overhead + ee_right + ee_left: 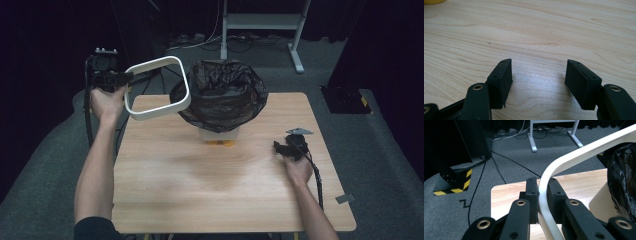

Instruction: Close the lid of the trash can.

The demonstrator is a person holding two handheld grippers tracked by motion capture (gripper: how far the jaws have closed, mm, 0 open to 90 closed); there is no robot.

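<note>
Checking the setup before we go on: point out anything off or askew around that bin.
The white rim frame is off the bin, held tilted in the air by the left gripper beside it. The black bag sits loose and crumpled over the bin's top. Nothing looks spilled or broken.

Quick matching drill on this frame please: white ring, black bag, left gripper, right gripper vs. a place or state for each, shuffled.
Things:
1. white ring
2. black bag
3. left gripper
4. right gripper

Places or states:
A. open, low over the bare wooden table, nothing between the jaws
B. lines the bin at the far middle of the table
C. held up in the air beside the bin
D. shut on a thin white rim

Pairs: 1-C, 2-B, 3-D, 4-A
</note>
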